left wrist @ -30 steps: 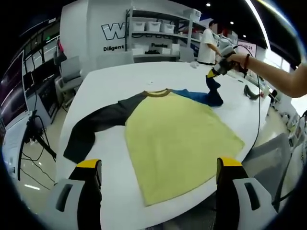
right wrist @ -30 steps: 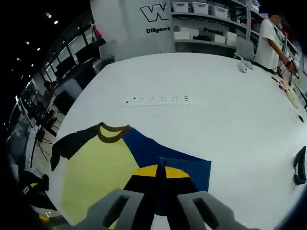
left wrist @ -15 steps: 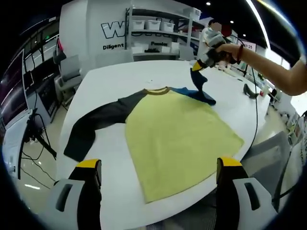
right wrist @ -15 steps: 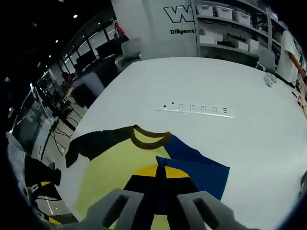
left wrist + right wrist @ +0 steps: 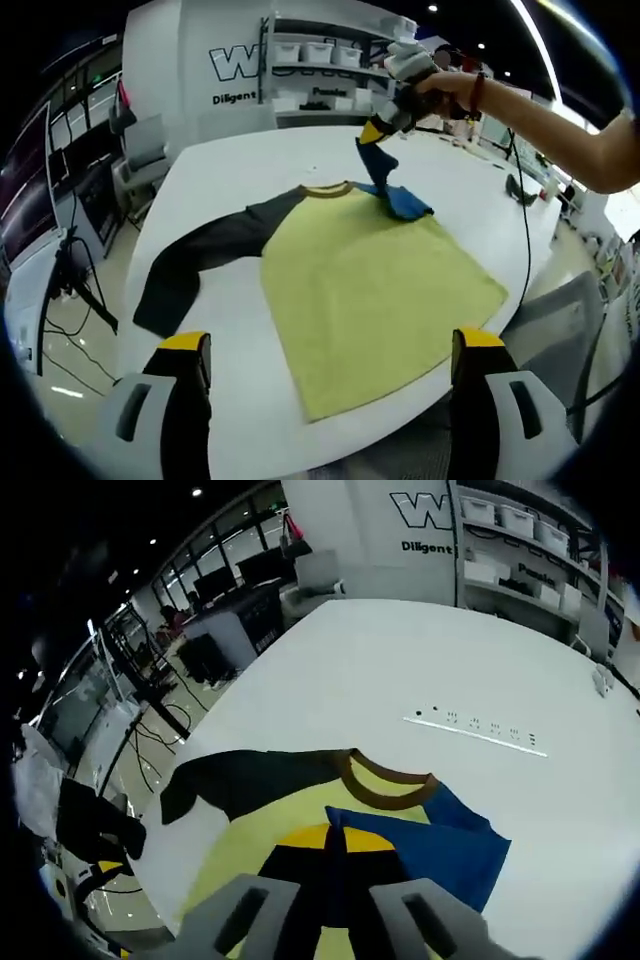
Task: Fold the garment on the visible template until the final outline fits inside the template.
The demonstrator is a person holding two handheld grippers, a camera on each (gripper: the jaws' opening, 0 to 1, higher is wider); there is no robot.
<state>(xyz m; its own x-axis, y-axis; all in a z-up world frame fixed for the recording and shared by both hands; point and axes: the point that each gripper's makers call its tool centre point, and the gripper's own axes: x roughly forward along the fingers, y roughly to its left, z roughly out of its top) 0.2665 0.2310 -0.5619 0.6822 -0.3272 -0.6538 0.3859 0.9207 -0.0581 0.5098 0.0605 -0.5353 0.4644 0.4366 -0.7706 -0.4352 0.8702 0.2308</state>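
Note:
A yellow shirt with a brown collar lies flat on the white table. Its dark sleeve stretches out to the left. The blue sleeve is lifted and folded inward, over the shoulder next to the collar. My right gripper, held by a person's hand, is shut on that sleeve's end above the table. In the right gripper view the shut gripper pinches the blue sleeve, with the collar and dark sleeve beyond. My left gripper hovers open at the table's near edge, holding nothing.
A strip of sockets is set into the table beyond the collar. A black object lies at the table's right side. Grey chairs stand around the table, and shelves with white bins line the back wall.
My right gripper has carried the blue sleeve up and to the left, from the table's right side over toward the collar. The left gripper has stayed put.

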